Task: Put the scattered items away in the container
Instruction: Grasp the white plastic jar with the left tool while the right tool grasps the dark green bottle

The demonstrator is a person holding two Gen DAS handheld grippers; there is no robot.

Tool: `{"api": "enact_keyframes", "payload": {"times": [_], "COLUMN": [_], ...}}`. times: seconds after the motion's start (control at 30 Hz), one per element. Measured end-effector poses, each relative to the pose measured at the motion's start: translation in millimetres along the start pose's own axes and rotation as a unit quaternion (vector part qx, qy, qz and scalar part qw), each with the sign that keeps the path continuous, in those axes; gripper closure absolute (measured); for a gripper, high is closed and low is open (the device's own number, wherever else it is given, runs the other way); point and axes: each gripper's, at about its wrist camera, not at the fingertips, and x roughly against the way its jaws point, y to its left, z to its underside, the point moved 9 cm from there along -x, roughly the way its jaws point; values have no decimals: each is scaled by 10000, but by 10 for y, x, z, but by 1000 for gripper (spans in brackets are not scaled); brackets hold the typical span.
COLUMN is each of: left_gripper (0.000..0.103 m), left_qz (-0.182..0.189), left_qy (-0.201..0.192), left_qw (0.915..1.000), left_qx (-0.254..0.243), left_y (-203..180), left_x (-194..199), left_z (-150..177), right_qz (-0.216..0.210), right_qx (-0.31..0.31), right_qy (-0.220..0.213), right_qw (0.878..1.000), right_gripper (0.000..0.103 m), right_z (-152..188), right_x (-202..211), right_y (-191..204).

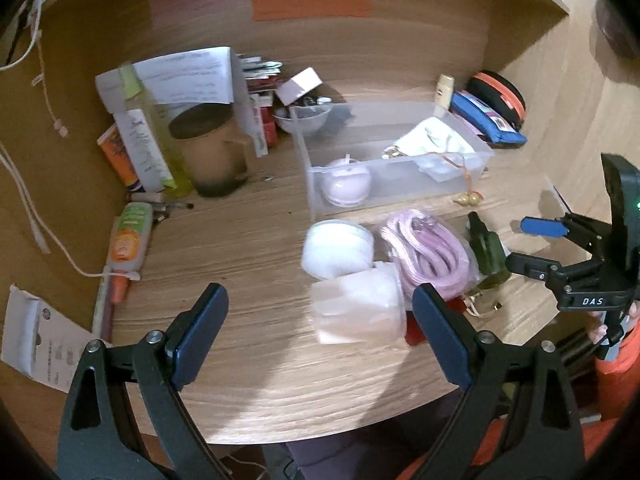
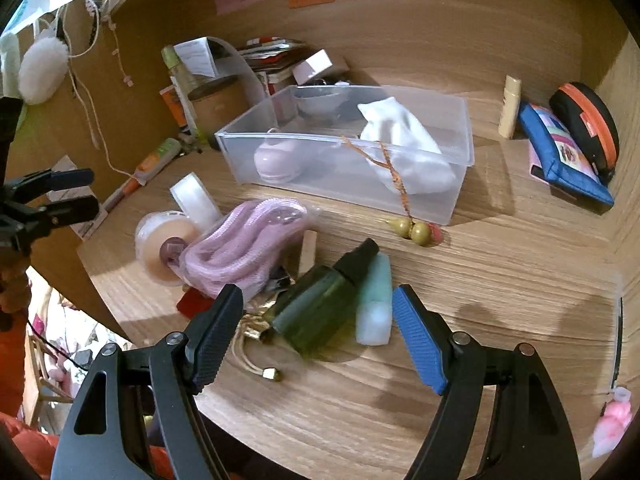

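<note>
Clutter beside the clear plastic box [image 2: 456, 184] on the wooden surface [image 2: 500, 272].
Left gripper [image 1: 320, 312] and right gripper [image 2: 318, 312] both wide, holding nothing; pink rope bundle [image 2: 240, 248] hides a red thing.

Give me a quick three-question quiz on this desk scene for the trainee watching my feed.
1. True or false: the clear container already holds the white pouch.
2. Which lies nearest the right gripper? A) blue pencil case B) green bottle C) brown mug
3. Fill in: both grippers, including the left gripper, are ____.

Key: 1 true; 2 B; 3 open.
</note>
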Motion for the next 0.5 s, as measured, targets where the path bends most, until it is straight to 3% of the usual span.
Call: {"api": "enact_keyframes", "payload": {"times": [0.23,0.5], "left_gripper": [8,8], "left_qz": [253,460], "left_qy": [145,514], "left_qw": [9995,9975], "left_qx": [-71,179], "left_y": [-145,-152], "left_x": [-186,-464], "left_z": [104,293], "right_qz": [-26,-147], "right_qx": [92,183], "right_qy": [28,181], "right_qw": [10000,9996], "right_gripper": [29,29], "right_z": [26,69], "right_x": [23,-116], "right_y": [109,206]}}
